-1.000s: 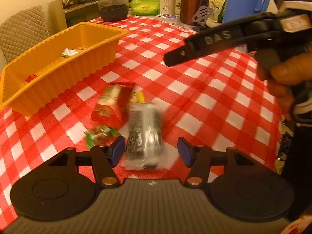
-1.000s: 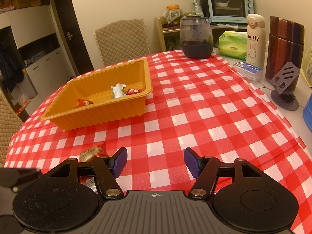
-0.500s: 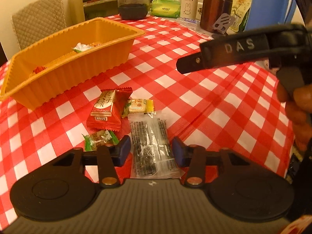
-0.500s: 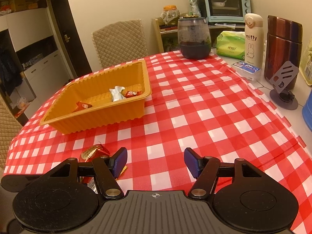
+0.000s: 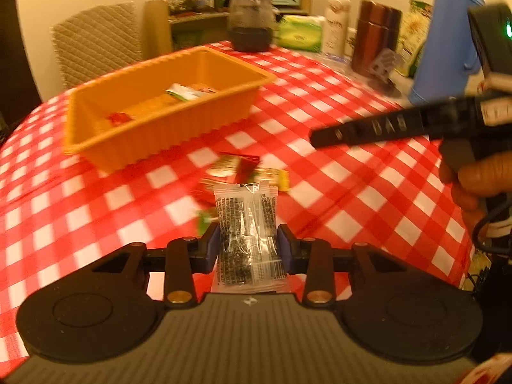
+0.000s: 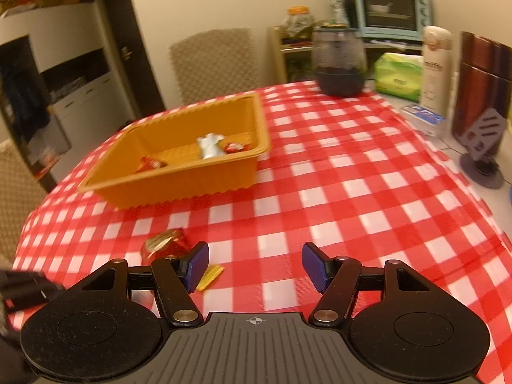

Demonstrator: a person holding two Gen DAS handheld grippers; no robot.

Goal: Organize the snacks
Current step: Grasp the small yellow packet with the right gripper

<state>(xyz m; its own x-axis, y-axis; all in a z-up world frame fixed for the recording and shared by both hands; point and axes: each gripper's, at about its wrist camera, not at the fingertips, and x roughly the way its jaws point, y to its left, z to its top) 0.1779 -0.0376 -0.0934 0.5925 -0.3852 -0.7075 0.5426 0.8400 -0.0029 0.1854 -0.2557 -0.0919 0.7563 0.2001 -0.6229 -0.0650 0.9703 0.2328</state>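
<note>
Left wrist cam: my left gripper [image 5: 249,249] is closing on a clear snack packet [image 5: 247,224] w/ black print, blue pads pressing both sides, packet upright above the red-check tablecloth [image 5: 368,198]. Blurred red and yellow snacks [image 5: 243,169] lie just beyond; orange tray [image 5: 153,134] far left holds a few wrappers. Right gripper [image 6: 255,267] hangs open, nothing between its fingers.

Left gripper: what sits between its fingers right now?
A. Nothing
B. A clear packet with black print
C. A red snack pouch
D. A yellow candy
B: the left gripper is closing, its blue pads against the sides of the clear packet.
</note>
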